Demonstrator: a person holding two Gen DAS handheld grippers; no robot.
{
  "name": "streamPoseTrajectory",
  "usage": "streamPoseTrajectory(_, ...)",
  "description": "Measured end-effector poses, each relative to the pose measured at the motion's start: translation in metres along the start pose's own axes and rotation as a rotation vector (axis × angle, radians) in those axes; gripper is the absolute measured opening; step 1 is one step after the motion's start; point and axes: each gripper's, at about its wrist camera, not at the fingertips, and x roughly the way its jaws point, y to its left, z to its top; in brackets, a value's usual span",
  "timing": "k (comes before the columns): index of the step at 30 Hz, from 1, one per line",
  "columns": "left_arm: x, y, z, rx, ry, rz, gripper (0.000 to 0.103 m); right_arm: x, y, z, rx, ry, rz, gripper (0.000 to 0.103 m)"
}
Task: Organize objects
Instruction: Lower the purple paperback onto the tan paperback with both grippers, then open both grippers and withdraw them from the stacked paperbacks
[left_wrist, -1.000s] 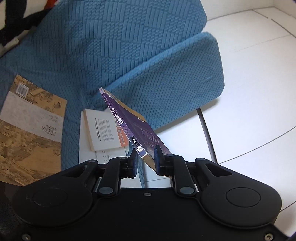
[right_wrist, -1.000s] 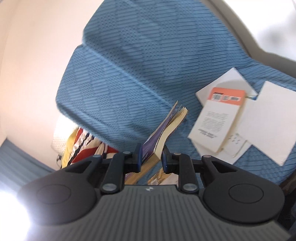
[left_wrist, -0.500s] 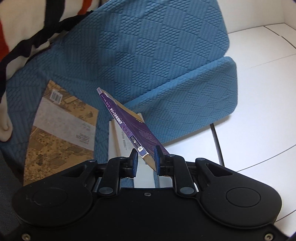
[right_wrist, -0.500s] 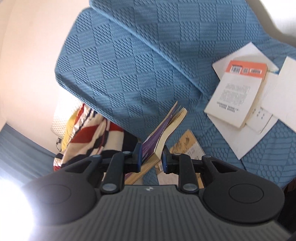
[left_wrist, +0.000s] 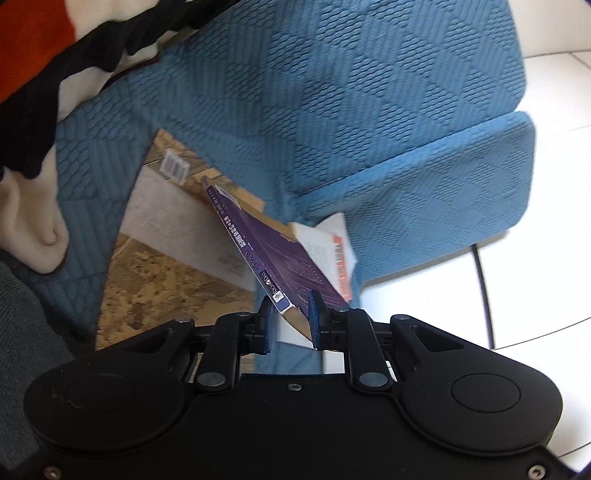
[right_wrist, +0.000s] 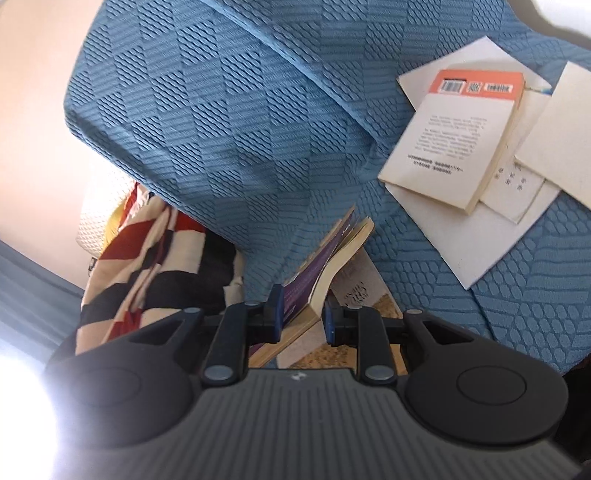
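So I've got the purple book (left_wrist: 280, 254) pinched from both ends right now. My left tool (left_wrist: 290, 321) is clamped narrow on the spine corner, and my right tool (right_wrist: 303, 314) is clamped narrow on the page edge of that same purple book (right_wrist: 314, 273), which fans open a bit at its far end.

Using the blue sofa (left_wrist: 332, 110) as the landmark: the book hangs tilted just above the seat, over a big tan book (left_wrist: 162, 258) lying flat on the cushion. Further along the seat, toward the armrest, there's a white book with an orange band (right_wrist: 454, 136) sitting on some loose white sheets (right_wrist: 476, 243). A red, black and cream striped cloth (right_wrist: 147, 258) is bunched at the opposite end of the sofa. No bins or boxes anywhere that I can see.
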Motion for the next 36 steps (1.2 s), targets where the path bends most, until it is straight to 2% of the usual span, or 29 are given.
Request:
streamPoseTrajectory(6, 0.007, 0.013, -0.002, 0.001, 0.003, 0.034, 0.017, 0.011, -0.008, -0.014, -0.025, 0.02, -0.031, 0.025)
streamPoseTrajectory(12, 0.014, 0.022, -0.007, -0.012, 0.04, 0.096, 0.018, 0.017, -0.011, -0.02, -0.071, 0.056, -0.073, 0.024)
streamPoseTrajectory(16, 0.023, 0.022, -0.013, 0.022, 0.078, 0.188, 0.02, 0.024, -0.02, -0.027, -0.051, 0.096, -0.117, 0.024)
streamPoseTrajectory(22, 0.031, 0.022, -0.018, 0.06, 0.095, 0.285, 0.023, 0.033, -0.029, -0.033, -0.016, 0.145, -0.154, 0.027)
streamPoseTrajectory(24, 0.034, 0.02, -0.019, 0.083, 0.103, 0.329, 0.035, 0.035, -0.029, -0.033, -0.025, 0.165, -0.177, 0.032)
streamPoseTrajectory(27, 0.036, 0.016, -0.022, 0.115, 0.103, 0.375, 0.04, 0.036, -0.032, -0.031, -0.051, 0.213, -0.242, 0.032)
streamPoseTrajectory(28, 0.035, 0.015, -0.022, 0.123, 0.099, 0.378, 0.042, 0.035, -0.033, -0.03, -0.054, 0.222, -0.249, 0.032)
streamPoseTrajectory(30, 0.032, 0.011, -0.023, 0.134, 0.087, 0.388, 0.054, 0.03, -0.036, -0.026, -0.052, 0.232, -0.233, 0.032)
streamPoseTrajectory(36, 0.024, -0.011, -0.023, 0.187, 0.055, 0.416, 0.057, 0.008, -0.023, -0.014, -0.125, 0.209, -0.221, 0.032)
